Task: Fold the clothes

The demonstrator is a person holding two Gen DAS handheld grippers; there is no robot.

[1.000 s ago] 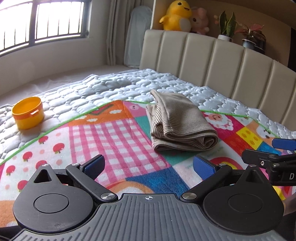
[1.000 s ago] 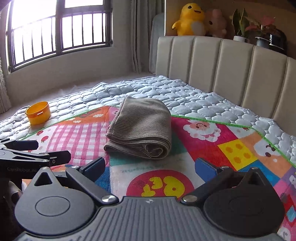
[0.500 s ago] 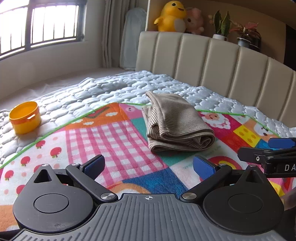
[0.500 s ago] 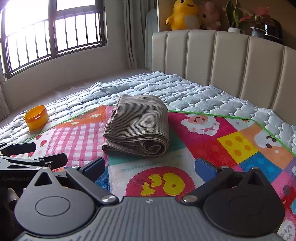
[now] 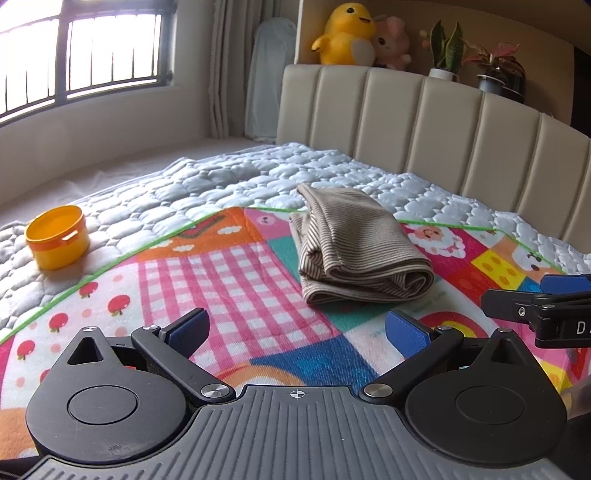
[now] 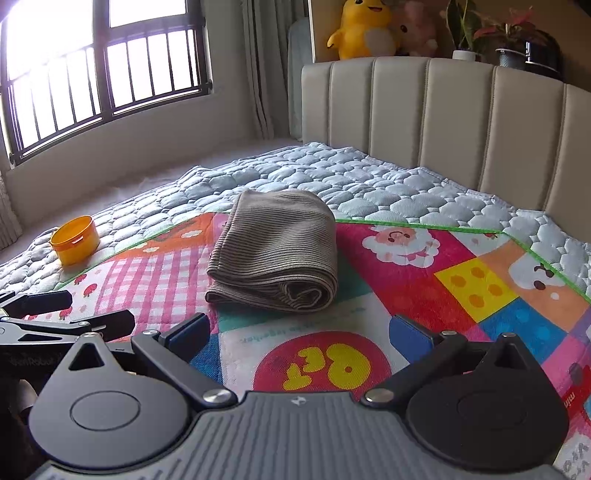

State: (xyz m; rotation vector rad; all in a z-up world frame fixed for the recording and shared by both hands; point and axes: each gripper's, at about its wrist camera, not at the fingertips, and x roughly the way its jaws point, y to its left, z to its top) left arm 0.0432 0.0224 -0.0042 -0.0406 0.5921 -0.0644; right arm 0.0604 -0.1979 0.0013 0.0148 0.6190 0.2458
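Observation:
A brown striped garment lies folded into a compact bundle on a colourful play mat on the bed; it also shows in the right wrist view. My left gripper is open and empty, held back from the bundle's near edge. My right gripper is open and empty, also short of the bundle. The right gripper's fingers show at the right edge of the left view. The left gripper's fingers show at the left edge of the right view.
A yellow round tub sits on the grey quilt at the left, also in the right wrist view. A beige padded headboard stands behind. Plush toys and potted plants sit on the shelf above.
Both grippers have drawn back and risen slightly from the folded garment. The garment has not moved. Both grippers stay open.

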